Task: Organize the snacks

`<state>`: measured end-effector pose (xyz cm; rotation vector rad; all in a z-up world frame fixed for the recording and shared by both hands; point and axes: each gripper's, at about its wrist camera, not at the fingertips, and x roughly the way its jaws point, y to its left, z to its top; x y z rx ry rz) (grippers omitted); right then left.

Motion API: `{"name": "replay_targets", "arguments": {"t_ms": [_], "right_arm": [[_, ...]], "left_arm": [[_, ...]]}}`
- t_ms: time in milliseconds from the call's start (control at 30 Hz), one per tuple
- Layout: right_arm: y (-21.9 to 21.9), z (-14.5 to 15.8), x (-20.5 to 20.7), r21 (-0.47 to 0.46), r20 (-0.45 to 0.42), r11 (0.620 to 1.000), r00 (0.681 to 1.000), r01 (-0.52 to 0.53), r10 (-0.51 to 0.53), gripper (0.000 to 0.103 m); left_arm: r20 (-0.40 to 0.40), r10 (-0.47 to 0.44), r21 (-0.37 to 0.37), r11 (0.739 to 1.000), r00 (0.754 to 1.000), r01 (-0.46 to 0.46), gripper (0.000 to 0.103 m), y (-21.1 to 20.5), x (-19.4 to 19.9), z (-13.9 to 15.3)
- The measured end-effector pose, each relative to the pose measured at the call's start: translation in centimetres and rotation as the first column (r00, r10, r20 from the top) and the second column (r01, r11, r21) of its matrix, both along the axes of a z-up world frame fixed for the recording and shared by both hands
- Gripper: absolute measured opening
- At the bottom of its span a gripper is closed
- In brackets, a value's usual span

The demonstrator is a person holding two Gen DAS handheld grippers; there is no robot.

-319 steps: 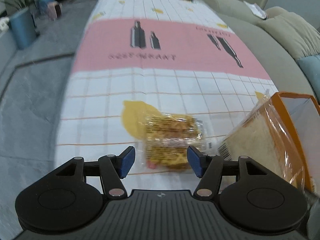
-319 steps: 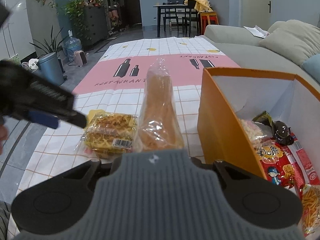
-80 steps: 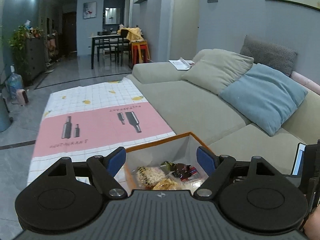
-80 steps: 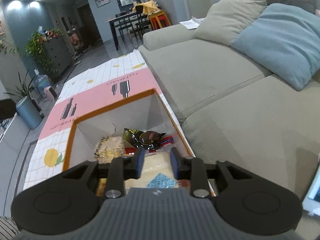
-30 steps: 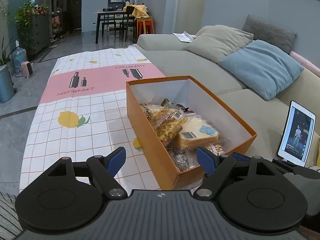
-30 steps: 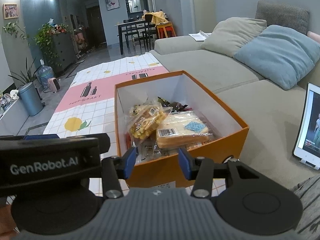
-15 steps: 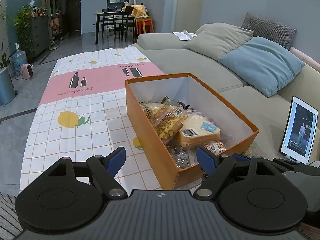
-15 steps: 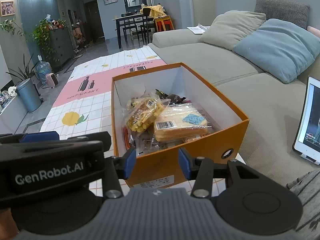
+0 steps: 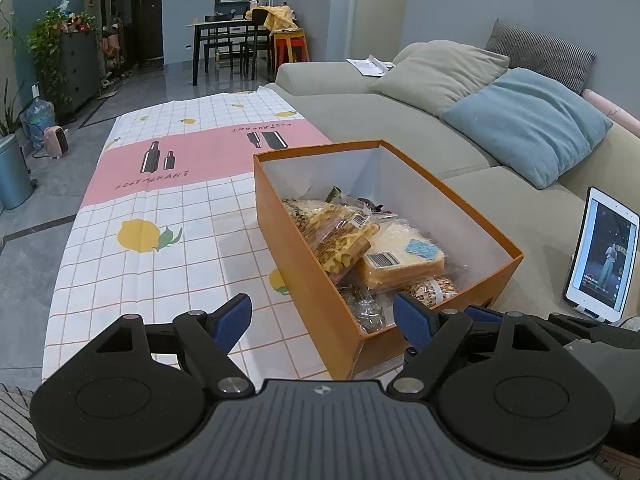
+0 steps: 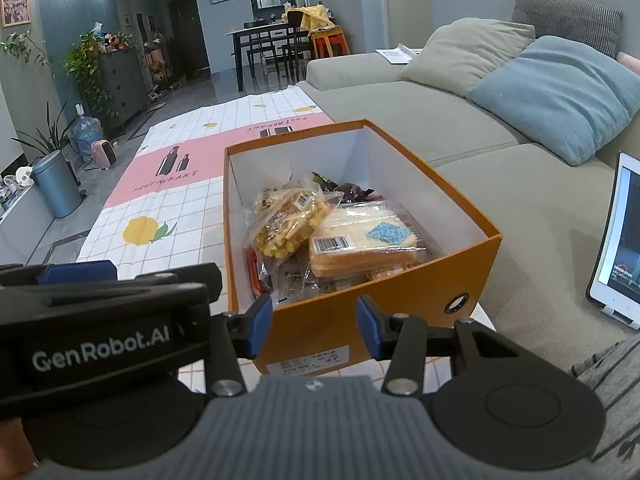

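Note:
An orange box stands on the checked tablecloth. It holds several wrapped snacks: a yellow waffle pack, a bread pack, and dark wrappers at the back. My left gripper is open and empty, hovering before the box's near left corner. My right gripper is open and empty, just in front of the box's near wall. The left gripper's body shows at the left of the right wrist view.
A grey sofa with beige and blue cushions runs along the right. A tablet stands propped on the sofa seat. A blue bin and plants stand on the floor at the left.
Both grippers have pulled back and risen away from the box, now holding nearly still. The waffle pack and bread that lay on the cloth earlier now lie in the box.

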<state>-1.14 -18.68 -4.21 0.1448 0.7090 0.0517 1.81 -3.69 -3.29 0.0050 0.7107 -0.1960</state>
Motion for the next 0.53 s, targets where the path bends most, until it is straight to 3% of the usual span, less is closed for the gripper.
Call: {"name": "replay_targets", "arguments": {"t_ms": [533], "right_arm": [[-0.07,-0.38,0.27,-0.006,-0.015,1.0,1.0,0.002,-0.002,0.046]], "left_arm": [[-0.014,-0.003,0.003,1.0,1.0,0.003,0.095,-0.27,0.27,-0.36]]}}
